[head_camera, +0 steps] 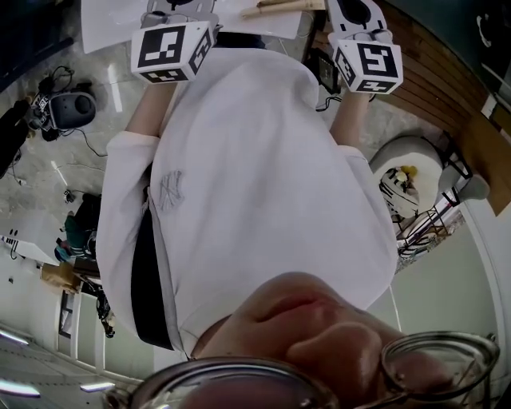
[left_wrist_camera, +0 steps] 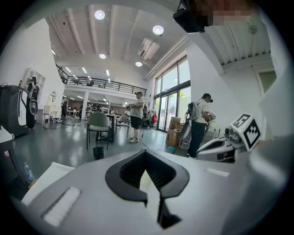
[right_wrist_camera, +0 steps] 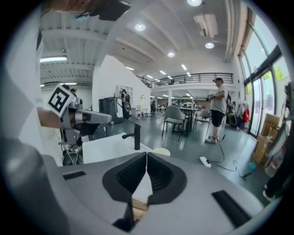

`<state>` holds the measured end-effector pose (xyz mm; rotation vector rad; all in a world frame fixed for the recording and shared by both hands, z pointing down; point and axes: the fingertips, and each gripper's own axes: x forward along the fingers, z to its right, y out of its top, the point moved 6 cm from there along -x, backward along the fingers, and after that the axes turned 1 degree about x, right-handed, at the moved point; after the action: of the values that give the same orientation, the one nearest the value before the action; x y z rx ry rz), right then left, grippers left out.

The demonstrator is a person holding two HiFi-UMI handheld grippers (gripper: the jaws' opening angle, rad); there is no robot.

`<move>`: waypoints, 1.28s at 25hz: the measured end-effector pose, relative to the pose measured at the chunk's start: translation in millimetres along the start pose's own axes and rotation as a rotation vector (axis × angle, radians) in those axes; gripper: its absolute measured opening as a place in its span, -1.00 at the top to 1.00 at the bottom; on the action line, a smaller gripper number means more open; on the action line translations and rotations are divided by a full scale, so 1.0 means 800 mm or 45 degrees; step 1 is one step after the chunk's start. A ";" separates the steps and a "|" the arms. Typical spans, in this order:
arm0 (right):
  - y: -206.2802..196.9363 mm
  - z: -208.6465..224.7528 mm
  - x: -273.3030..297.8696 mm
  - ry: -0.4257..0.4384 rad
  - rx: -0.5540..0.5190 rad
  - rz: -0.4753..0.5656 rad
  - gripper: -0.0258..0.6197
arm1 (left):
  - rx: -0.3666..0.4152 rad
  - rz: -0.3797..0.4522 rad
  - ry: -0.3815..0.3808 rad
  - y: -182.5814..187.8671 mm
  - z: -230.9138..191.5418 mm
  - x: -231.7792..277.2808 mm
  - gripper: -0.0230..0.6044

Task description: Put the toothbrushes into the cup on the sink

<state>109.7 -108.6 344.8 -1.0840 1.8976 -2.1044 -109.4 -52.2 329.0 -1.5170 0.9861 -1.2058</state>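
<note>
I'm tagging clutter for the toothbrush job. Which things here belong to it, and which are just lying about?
Job: white counter, black tap, pale round rim beside it (probably the cup), wooden sticks (likely toothbrushes).
Lying about: chair, power strip on the floor, cardboard boxes, standing person.

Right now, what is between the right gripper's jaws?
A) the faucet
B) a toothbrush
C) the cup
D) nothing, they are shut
D: in the right gripper view, the right gripper has its jaw tips together with nothing between them. The faucet stands well beyond it.
</note>
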 end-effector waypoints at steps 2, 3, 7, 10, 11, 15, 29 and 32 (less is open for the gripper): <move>0.002 -0.003 0.010 0.069 -0.135 -0.048 0.89 | -0.004 0.008 -0.011 0.010 -0.006 0.010 0.91; 0.002 -0.006 0.013 0.117 -0.205 -0.072 0.89 | -0.007 0.014 -0.009 0.016 -0.010 0.014 0.91; -0.008 -0.009 0.028 0.249 -0.359 -0.183 0.89 | -0.026 0.045 0.017 0.034 -0.024 0.024 0.91; -0.022 -0.004 0.045 0.306 -0.463 -0.306 0.88 | -0.034 0.041 0.022 0.036 -0.031 0.026 0.91; -0.027 -0.004 0.051 0.337 -0.498 -0.346 0.88 | -0.043 0.034 0.027 0.034 -0.033 0.024 0.91; -0.052 -0.019 0.076 0.490 -0.646 -0.518 0.88 | -0.084 0.007 0.065 0.025 -0.047 0.011 0.91; -0.143 -0.036 0.128 0.853 -0.916 -1.018 0.64 | -0.175 -0.043 0.234 0.004 -0.088 -0.017 0.91; -0.154 -0.032 0.136 0.882 -0.962 -1.063 0.64 | -0.199 -0.047 0.255 0.001 -0.087 -0.017 0.91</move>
<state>60.5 -117.5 503.4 -1.6545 3.1803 -2.3953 -180.3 -52.2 330.7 -1.5624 1.2127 -1.3531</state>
